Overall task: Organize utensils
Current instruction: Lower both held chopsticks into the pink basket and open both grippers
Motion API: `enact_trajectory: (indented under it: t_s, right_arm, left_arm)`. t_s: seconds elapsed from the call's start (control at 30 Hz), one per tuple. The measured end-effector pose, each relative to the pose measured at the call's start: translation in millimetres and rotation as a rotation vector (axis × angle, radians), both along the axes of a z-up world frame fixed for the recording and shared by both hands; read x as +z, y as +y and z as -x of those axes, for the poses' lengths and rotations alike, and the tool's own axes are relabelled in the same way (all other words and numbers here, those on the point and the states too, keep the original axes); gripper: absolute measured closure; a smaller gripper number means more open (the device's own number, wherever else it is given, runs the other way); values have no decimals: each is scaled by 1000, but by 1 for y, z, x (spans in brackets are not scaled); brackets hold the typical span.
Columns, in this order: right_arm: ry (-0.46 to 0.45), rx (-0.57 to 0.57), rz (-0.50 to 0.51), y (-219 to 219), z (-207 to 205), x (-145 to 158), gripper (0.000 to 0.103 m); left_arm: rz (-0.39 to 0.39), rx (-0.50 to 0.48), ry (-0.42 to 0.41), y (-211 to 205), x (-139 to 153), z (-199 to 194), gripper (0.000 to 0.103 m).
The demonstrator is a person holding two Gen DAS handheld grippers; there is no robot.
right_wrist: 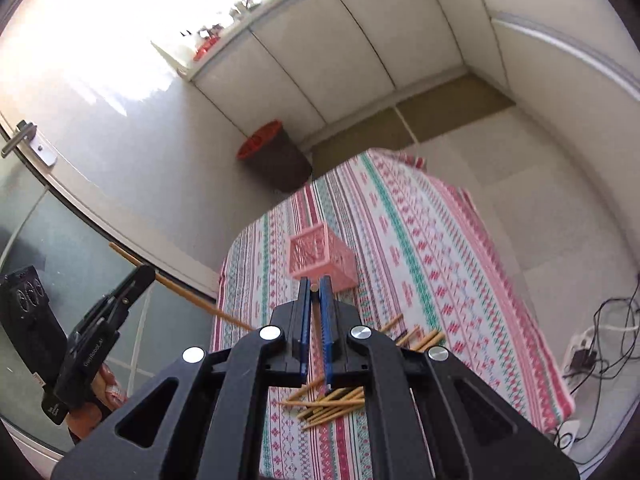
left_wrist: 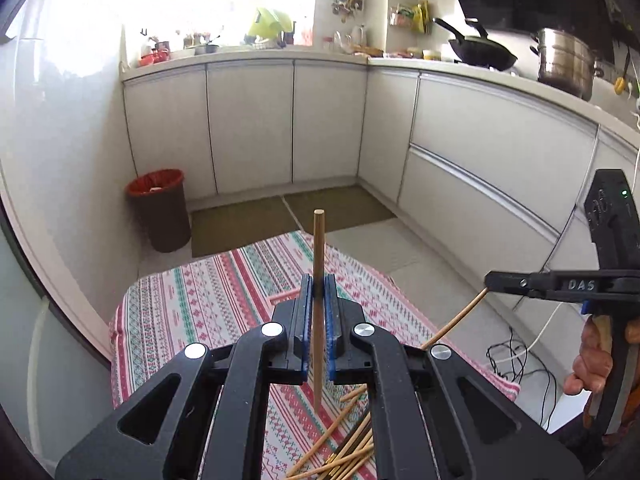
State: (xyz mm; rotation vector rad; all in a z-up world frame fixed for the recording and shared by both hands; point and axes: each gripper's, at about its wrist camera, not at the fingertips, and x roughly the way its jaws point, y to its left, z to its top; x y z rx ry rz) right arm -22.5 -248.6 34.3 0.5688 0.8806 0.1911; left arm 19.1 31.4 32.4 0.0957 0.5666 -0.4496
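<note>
My left gripper (left_wrist: pixel 319 284) is clamped on one wooden chopstick (left_wrist: pixel 318 312), blue pads pressed to its sides. The stick stands near upright in the left wrist view, blunt end above the fingertips, thin end hanging just above the patterned tablecloth (left_wrist: pixel 224 300). My right gripper (right_wrist: pixel 315 286) pinches a second chopstick (right_wrist: pixel 314 287), seen almost end-on between the pads, so only its round tip shows.

The loose chopstick pile (right_wrist: pixel 332 402) lies on the cloth below and a bit right of both grippers, sticks crossing each other, a few dark ones mixed in with the pale ones. Both held sticks are lifted clear of the pile.

Right wrist view only: a pink slatted basket (right_wrist: pixel 320 258) sits on the cloth just past my right fingertips, open top up. Can't tell if anything is inside. The left view shows just a sliver of pink beside the left finger. The right view also catches the left gripper from the side, its chopstick slanting across the frame. Left wrist view only: the kitchen counter with a black wok (left_wrist: pixel 480 50) and a steel pot (left_wrist: pixel 566 66), and the right gripper side-on at the right edge with its stick angling down. A bin with a red liner (left_wrist: pixel 160 208) stands on the floor beyond the table in both views.
</note>
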Motion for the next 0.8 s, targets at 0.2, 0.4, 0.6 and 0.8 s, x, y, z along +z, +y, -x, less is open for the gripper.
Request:
enact_trajectory:
  t_s: [0.2, 0.4, 0.6, 0.8]
  right_arm:
    - [-132, -61, -9, -14, -11, 53, 98]
    - [-242, -94, 20, -11, -42, 81, 98]
    - [-282, -105, 62, -2, -77, 74, 98]
    - [-249, -89, 81, 8, -120, 40, 97]
  left_arm:
    - [66, 49, -27, 4, 19, -15, 98]
    - [95, 87, -57, -4, 30, -39, 98]
    - [95, 116, -64, -14, 22, -75, 98]
    - [106, 138, -38, -11, 5, -98, 98]
